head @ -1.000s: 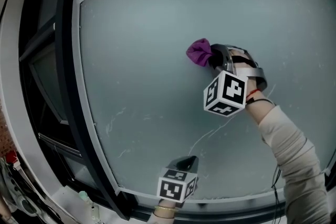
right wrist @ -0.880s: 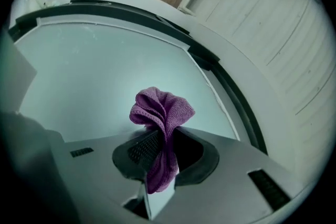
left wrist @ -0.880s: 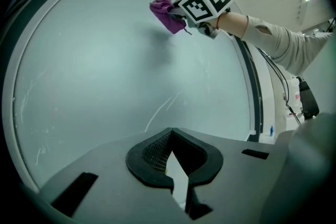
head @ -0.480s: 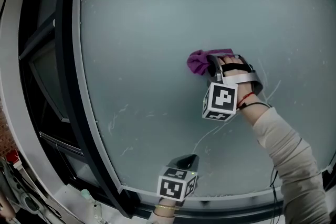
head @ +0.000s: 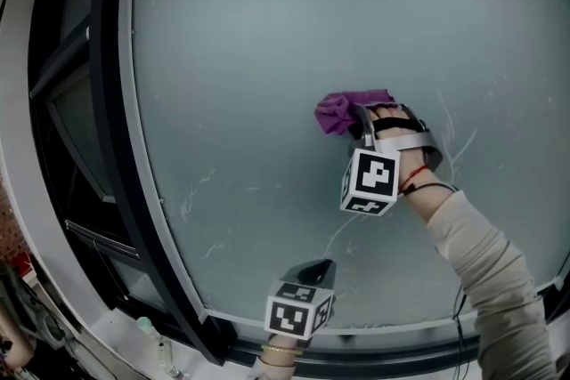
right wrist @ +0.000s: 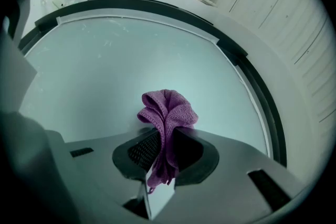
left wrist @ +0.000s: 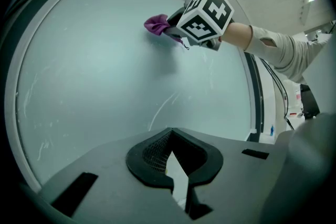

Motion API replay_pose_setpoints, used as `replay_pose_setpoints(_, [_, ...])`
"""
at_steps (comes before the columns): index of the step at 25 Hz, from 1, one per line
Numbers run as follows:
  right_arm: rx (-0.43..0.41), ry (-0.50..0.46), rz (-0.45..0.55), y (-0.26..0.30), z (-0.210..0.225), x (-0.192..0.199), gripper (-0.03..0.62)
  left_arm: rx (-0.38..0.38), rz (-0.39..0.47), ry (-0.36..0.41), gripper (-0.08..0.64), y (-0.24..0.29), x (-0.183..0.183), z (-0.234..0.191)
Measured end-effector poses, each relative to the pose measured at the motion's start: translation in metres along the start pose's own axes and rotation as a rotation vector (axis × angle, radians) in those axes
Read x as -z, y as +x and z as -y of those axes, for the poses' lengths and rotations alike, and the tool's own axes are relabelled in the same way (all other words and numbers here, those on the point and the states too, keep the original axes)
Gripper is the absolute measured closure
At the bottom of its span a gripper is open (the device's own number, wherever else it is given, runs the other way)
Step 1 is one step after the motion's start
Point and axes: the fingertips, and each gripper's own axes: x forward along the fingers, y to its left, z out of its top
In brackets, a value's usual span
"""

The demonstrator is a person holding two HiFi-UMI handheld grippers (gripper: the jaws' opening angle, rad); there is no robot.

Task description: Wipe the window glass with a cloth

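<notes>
Right gripper (right wrist: pixel 164 140) clamped on purple cloth (head: pixel 341 110), cloth pressed to glass (head: pixel 258 40) near centre, slightly toward 3 o'clock, left gripper (left wrist: pixel 169 136) at 6 o'clock, jaws together, empty

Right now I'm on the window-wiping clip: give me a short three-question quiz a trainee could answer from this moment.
1. True or false: the left hand-held gripper grips the purple cloth.
2. Where on the window glass is the cloth? A) near the middle B) bottom left corner C) off the glass
3. Which hand-held gripper sits low by the bottom frame?
Key: 1 false, the right hand-held gripper is shut on it. 2 A. 3 the left, shut and empty.
</notes>
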Motion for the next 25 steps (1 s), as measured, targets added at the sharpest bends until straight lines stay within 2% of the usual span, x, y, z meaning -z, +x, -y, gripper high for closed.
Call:
replay_pose_setpoints(14, [-0.085,0.078,0.011,-0.021,-0.064,-0.004,0.531,-0.022,-0.025,-0.012,0.555,-0.004,0.019,0.0])
replay_pose_setpoints(25, [-0.161,0.095,0.008,-0.042,-0.118,-0.001,0.531,-0.044,-0.022,-0.027,0.555,-0.013,0.026,-0.002])
